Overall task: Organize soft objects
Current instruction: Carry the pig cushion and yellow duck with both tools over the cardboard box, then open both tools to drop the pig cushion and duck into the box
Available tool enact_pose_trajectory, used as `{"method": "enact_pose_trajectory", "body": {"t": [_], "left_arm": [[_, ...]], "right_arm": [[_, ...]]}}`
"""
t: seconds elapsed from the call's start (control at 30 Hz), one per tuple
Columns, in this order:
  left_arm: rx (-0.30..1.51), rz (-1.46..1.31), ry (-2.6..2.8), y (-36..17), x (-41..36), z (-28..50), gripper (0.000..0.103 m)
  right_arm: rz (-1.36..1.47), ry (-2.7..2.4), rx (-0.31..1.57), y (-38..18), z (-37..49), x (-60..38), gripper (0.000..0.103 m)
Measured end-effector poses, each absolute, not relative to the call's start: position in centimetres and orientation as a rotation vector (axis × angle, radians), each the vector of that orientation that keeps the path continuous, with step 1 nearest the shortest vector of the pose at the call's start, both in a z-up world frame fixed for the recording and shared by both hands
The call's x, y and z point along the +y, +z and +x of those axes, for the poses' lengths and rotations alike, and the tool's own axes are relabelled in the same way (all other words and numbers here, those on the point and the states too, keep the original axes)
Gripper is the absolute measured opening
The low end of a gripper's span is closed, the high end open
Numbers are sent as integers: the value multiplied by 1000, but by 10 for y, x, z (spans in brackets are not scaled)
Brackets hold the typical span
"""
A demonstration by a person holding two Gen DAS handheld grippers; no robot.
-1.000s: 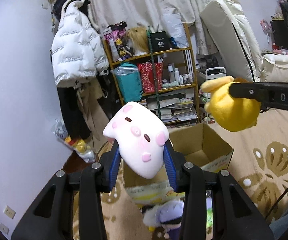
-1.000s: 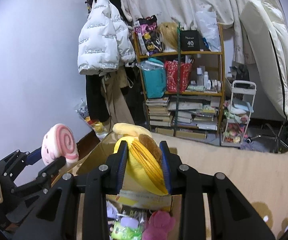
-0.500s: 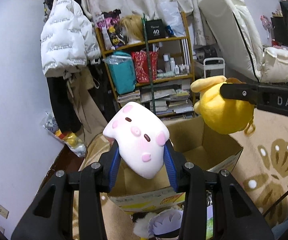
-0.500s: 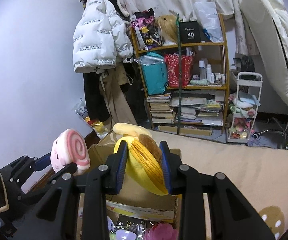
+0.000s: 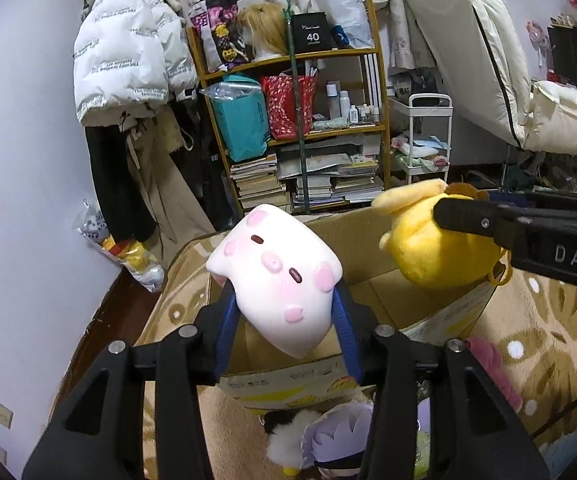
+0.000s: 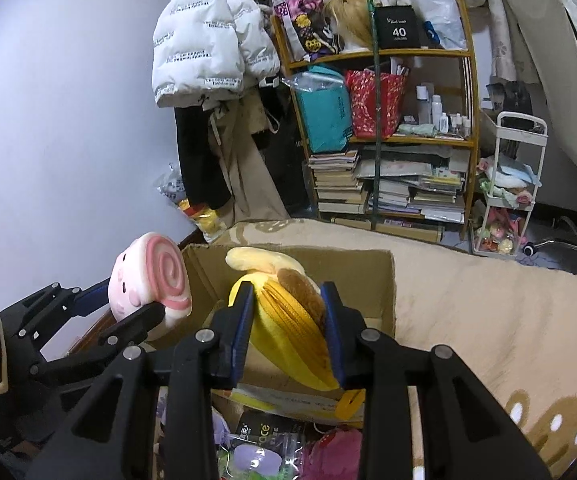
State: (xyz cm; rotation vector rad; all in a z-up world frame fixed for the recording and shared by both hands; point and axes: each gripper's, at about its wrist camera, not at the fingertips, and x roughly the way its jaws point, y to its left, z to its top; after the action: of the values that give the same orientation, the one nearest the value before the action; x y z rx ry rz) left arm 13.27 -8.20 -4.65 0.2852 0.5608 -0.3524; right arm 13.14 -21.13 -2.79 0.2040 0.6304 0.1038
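Box (image 5: 372,236) now nearer, lower frame centre; left gripper (image 5: 286,320) pinching pink plush (image 5: 276,284), right gripper (image 6: 288,332) pinching yellow plush (image 6: 284,320), ready to drop.

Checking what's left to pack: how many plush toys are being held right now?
2: pink-and-white plush toy in the left gripper, yellow plush toy in the right gripper. More lie below, partly hidden.

shelf (image 6: 384,136) | white jacket (image 5: 122,60) | cart (image 6: 506,196) | rug (image 6: 488,312)

2 held plush toys (image 5: 278,286) (image 5: 434,246), 1 cardboard box (image 5: 372,236)
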Motion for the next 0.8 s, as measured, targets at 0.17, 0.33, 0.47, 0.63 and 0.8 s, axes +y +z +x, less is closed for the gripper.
{"method": "enact_pose_trajectory", "body": {"t": [0.17, 0.33, 0.47, 0.63, 0.8], "left_arm": [[593, 258, -348, -50, -77, 138, 50], [612, 240, -364, -50, -74, 141, 60], [597, 245, -352, -48, -75, 139, 70], [616, 261, -317, -50, -73, 137, 77], [640, 236, -283, -48, -63, 134, 82]], "right_arm": [[193, 93, 642, -32, 133, -212, 39], [219, 93, 660, -38, 134, -218, 39], [233, 108, 677, -41, 136, -221, 41], [261, 122, 699, -45, 136, -224, 54], [253, 111, 704, -42, 131, -225, 56]]}}
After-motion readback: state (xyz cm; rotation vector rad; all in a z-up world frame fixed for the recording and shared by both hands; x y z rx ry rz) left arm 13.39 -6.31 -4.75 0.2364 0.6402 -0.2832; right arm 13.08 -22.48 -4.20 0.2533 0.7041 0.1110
